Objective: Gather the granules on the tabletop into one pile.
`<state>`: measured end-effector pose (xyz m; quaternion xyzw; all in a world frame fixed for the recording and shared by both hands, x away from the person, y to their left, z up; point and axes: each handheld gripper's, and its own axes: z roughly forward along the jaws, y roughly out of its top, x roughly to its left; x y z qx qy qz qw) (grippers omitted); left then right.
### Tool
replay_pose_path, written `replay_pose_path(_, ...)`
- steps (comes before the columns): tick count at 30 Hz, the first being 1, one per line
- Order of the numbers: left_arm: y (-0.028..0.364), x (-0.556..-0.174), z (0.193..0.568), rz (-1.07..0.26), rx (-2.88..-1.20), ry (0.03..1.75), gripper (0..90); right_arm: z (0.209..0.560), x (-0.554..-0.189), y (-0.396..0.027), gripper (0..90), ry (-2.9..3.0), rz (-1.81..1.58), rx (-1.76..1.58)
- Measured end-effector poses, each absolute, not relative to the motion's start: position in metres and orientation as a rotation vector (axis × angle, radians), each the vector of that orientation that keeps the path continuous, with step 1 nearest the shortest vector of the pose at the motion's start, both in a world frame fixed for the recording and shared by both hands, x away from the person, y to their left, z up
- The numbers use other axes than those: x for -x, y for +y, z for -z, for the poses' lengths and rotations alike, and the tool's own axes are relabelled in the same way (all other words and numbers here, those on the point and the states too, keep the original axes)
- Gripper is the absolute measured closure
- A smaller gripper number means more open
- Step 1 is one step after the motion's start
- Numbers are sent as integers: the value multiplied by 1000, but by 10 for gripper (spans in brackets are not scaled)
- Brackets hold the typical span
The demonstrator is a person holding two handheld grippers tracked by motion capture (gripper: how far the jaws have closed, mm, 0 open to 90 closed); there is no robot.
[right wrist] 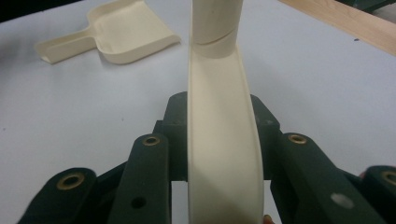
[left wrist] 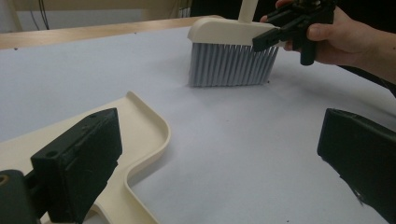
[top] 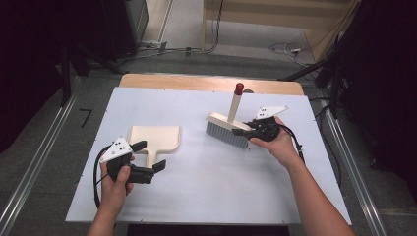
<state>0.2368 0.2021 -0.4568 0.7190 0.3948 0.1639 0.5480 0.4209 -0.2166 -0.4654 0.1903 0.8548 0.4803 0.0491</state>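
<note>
The brush [top: 227, 129] is cream with grey bristles and a red tip, standing on the white surface [top: 206, 187]. The right gripper [top: 242, 132] has its jaws clamped on it. The left gripper [top: 149, 156] has its jaws wide apart, around the cream dustpan [top: 155, 138] handle.

This looks like a lab or recording workspace: a white tabletop [top: 206, 187] stands on grey carpet between metal floor rails [top: 34, 162], dark stands [top: 339, 78] rise beside it, loose cables [top: 290, 48] lie on the floor, and pale wooden panelling [top: 275, 14] stands behind.
</note>
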Motion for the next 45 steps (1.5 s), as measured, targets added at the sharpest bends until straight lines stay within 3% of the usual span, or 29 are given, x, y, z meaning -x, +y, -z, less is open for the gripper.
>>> replay_pose_path(9,201,-236,456,-388,-1704,929,3,445,-400,-224,656,2486,-1560,-638)
replay_pose_path(13,202,-236,456,-387,-1700,928,3,437,-380,-237,655,2290,-1447,-846)
replay_pose_path(20,201,-236,455,-391,-1698,927,3,463,-344,-232,655,1922,-1062,-1211)
replay_pose_path(24,200,-235,454,-392,-1698,921,3,479,-336,-220,655,1815,-1071,-1346)
replay_pose_path(33,204,-235,452,-395,-1684,924,3,481,-336,-182,656,1787,-1071,-1402)
replay_pose_path(45,205,-235,451,-401,-1675,923,3,482,-341,-160,656,1777,-1037,-1379)
